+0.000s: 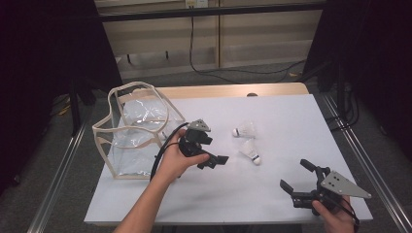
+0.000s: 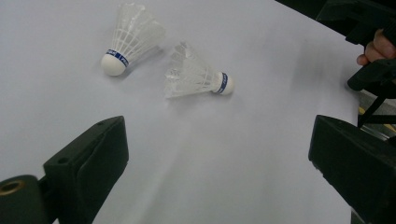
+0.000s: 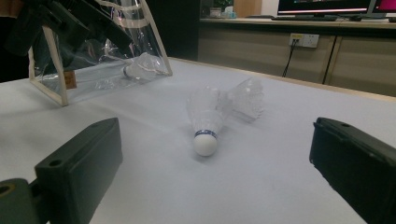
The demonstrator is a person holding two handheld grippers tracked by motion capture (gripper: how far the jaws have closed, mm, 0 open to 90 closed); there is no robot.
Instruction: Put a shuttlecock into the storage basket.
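Note:
Two white shuttlecocks lie on the white table (image 1: 228, 199); the far one (image 1: 244, 130) (image 2: 130, 38) (image 3: 245, 98) has its cork to the left, the near one (image 1: 250, 151) (image 2: 194, 75) (image 3: 205, 122) its cork toward me. My left gripper (image 1: 214, 150) (image 2: 219, 163) is open, just left of them, jaws pointing at them with nothing between. Open as well, my right gripper (image 1: 296, 174) (image 3: 215, 172) hovers near the table's front right, aimed at the near shuttlecock. A clear bag (image 1: 136, 128) (image 3: 93, 51) with cream trim stands at the left and holds another shuttlecock (image 3: 140, 67).
The bag stands open beside my left hand (image 1: 175, 162). In the left gripper view the other hand and its gripper (image 2: 373, 51) show at the upper right. Cables (image 1: 218, 68) lie on the floor beyond the table's far edge. Metal rails (image 1: 359, 150) run along both sides.

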